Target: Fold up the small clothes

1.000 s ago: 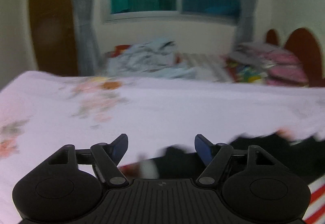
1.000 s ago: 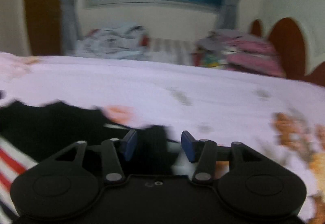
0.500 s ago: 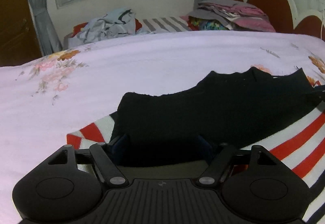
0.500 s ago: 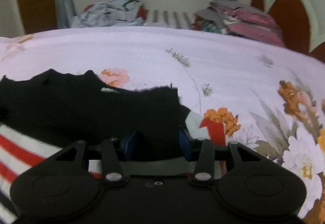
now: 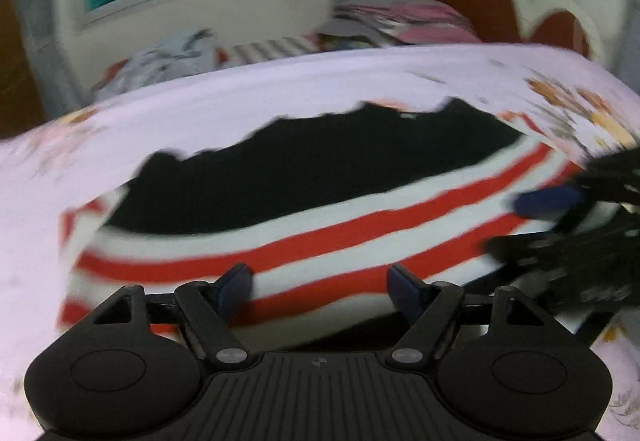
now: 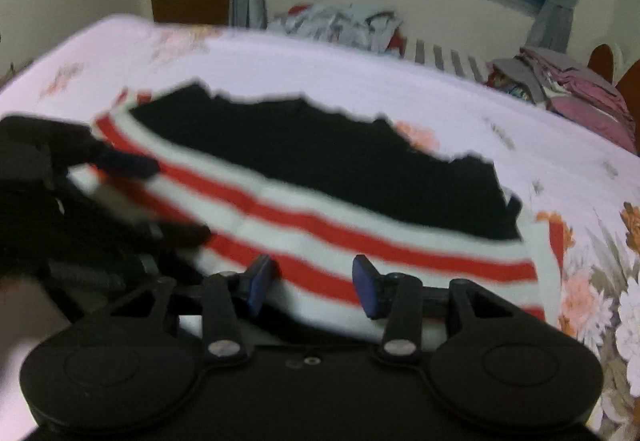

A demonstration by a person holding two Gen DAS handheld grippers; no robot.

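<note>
Your garment [image 5: 320,241] is soft knitted cloth, matt, in red and white stripes with a black upper panel. The bed sheet [image 5: 240,113] beneath it is smooth printed cotton-like cloth, flowers at its edges. Your left gripper [image 5: 322,287] and right gripper [image 6: 312,287] are matt black plastic, ribbed on the left housing, with dull metal pivot screws and blue pads [image 6: 366,285].

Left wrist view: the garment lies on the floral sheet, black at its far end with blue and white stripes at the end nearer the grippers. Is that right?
Not quite: the stripes are red and white, not blue and white. The left wrist view shows the garment on the floral sheet, black at its far end and striped nearer the grippers. The only blue there is the gripper pads.
</note>
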